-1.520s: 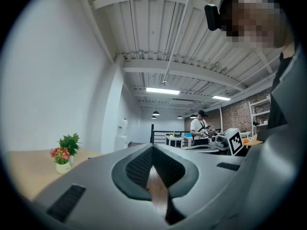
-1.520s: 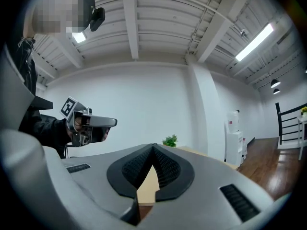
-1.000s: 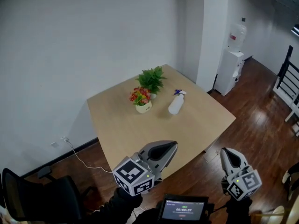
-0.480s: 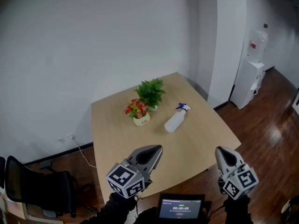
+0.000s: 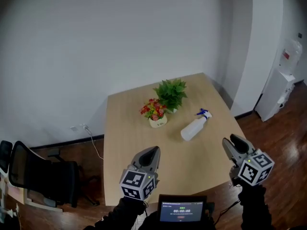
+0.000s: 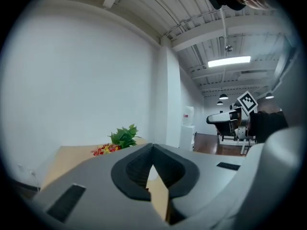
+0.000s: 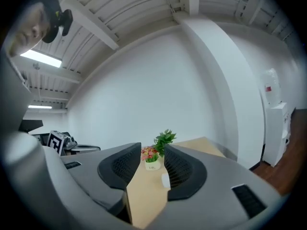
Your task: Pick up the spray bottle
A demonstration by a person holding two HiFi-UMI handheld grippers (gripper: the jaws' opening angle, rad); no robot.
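Pickup not begun: the spray bottle (image 5: pixel 194 127) lies on the table (image 5: pixel 125 145), at ten o'clock from the right gripper (image 5: pixel 231 141), whose empty jaws have just been opening; the left gripper (image 5: pixel 152 152) is closed.

Right gripper (image 7: pixel 153 146): jaws apart, just been opening, nothing gripped between them. Through gap: pale wooden table (image 7: pixel 144 195), white pot of red flowers (image 7: pixel 152 163), leafy green plant (image 7: pixel 165 139) just behind pot. Spray bottle (image 7: pixel 165 180) lies on table nearer camera, only a white sliver showing past jaw at picture's right. White wall behind. Water dispenser (image 7: pixel 274 123) far right, past pillar.
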